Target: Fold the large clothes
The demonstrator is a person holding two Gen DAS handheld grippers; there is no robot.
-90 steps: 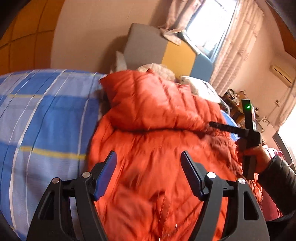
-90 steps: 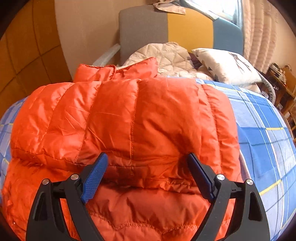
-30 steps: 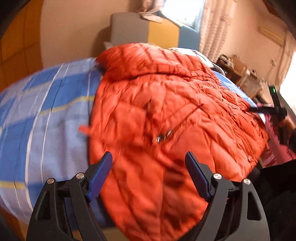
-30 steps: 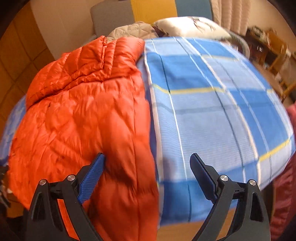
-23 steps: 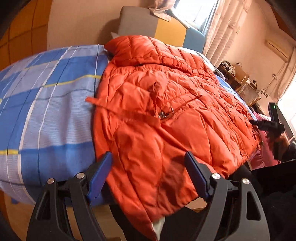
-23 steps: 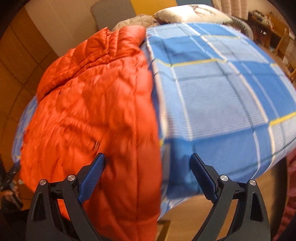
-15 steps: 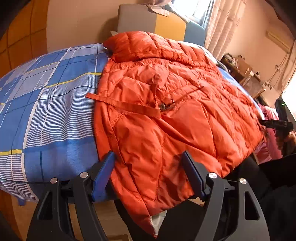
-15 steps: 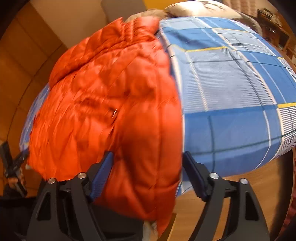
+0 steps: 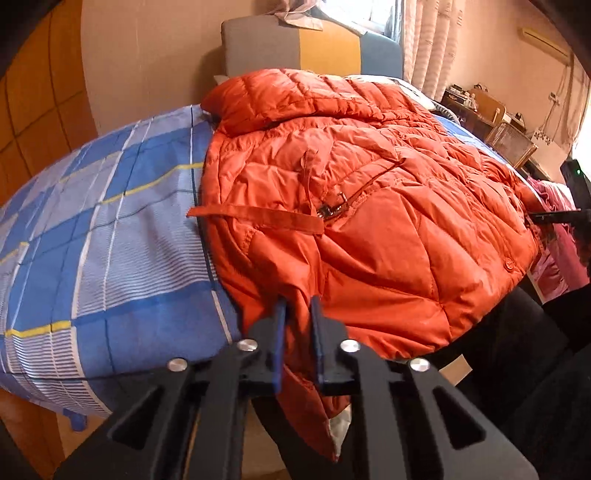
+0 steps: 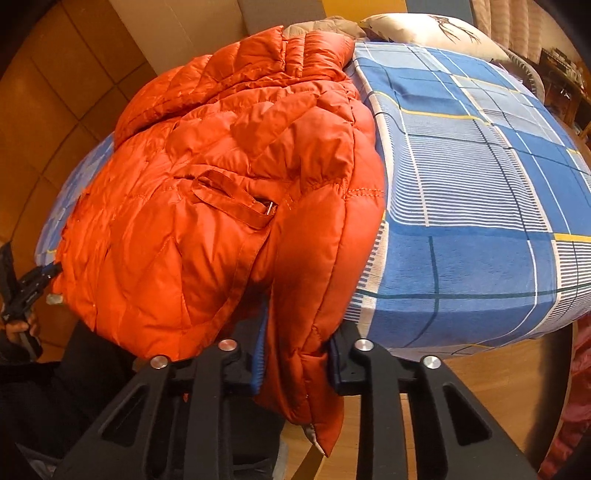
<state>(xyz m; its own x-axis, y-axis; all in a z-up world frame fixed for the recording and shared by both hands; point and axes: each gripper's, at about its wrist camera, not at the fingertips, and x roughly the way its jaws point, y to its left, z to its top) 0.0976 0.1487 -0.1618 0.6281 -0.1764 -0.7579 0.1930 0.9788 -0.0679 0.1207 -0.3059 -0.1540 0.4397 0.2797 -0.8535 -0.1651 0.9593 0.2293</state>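
Left gripper [image 9: 297,306] clamped on the near hem of the orange down jacket [image 9: 369,206]; right gripper [image 10: 297,332] closing, the jacket's hanging corner bunched between its jaws, pads pressing; jacket spread across the blue plaid bedspread [image 9: 92,229], hem over the bed edge; belt strap [image 9: 255,214] lying across it; pillow [image 10: 424,29] beyond.

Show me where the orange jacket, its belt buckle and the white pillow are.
orange jacket [image 9: 388,240]: left wrist view, quilted front panel.
belt buckle [image 9: 332,208]: left wrist view, metal clasp.
white pillow [image 10: 424,27]: right wrist view, top face.
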